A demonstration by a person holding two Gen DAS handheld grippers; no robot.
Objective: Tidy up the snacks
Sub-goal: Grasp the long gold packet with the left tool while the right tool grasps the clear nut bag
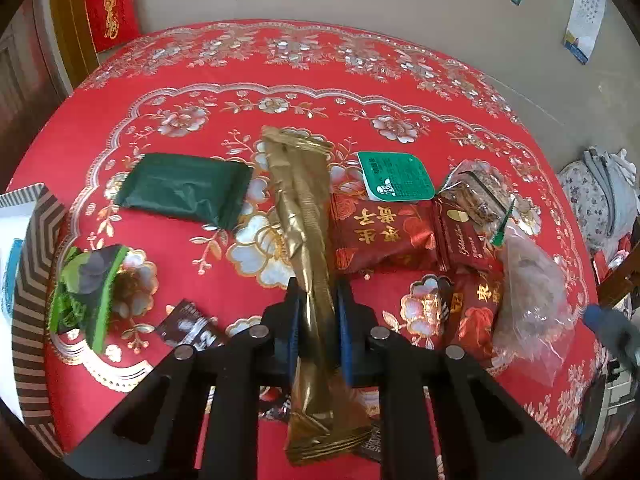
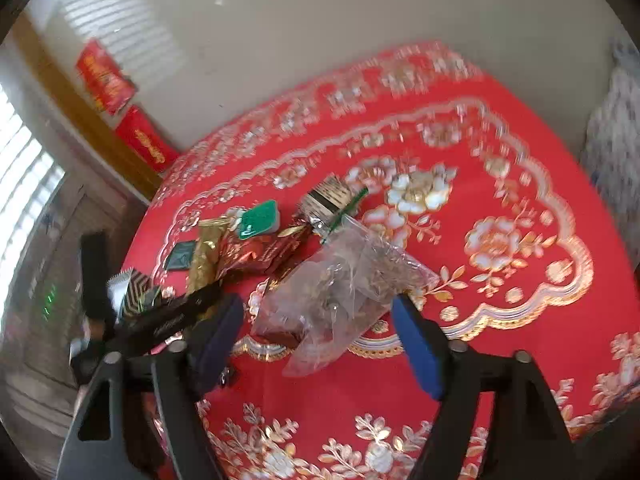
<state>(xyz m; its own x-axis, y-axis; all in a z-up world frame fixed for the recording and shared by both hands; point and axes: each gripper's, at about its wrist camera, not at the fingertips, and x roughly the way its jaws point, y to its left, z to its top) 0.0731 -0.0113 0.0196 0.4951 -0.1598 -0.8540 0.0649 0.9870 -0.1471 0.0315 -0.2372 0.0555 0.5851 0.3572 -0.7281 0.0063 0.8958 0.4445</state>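
Left gripper (image 1: 316,312): its blue-padded jaws are pinched on the long gold packet (image 1: 305,240). The grip falls on the lower half of the packet. The upper end extends forward over the worktop (image 1: 280,68); the crimped lower end hangs back toward the camera, between the two arms of the gripper.

Right gripper (image 2: 318,340): its jaws are spread wide and hold nothing. The clear plastic bag (image 2: 340,284) lies in line with the gap between the pads; the right wrist view is blurred, so whether either pad touches the bag cannot be told.

Items on the red floral cloth of the worktop, left wrist view:

- Dark green packet (image 1: 184,190), lying flat, left of the gold packet.
- Green-lidded cup (image 1: 398,176), right of the gold packet, at the far side of the cluster.
- Red packet with gold lettering (image 1: 384,240), just in front of the cup and just right of the gold packet.
- Small dark red box (image 1: 464,236), touching the right side of that red packet.
- Second red packet (image 1: 478,312), nearer the camera, partly under the clear plastic bag (image 1: 532,292).
- Transparent-wrapped brown snack (image 1: 478,192), behind the dark red box.
- Green and black wrapper (image 1: 90,284), at the left, just beside the striped box.
- Small black sachet (image 1: 188,322), near the left arm of the gripper.

Striped box (image 1: 34,276): stands at the left edge of the worktop, with brown chevron walls.
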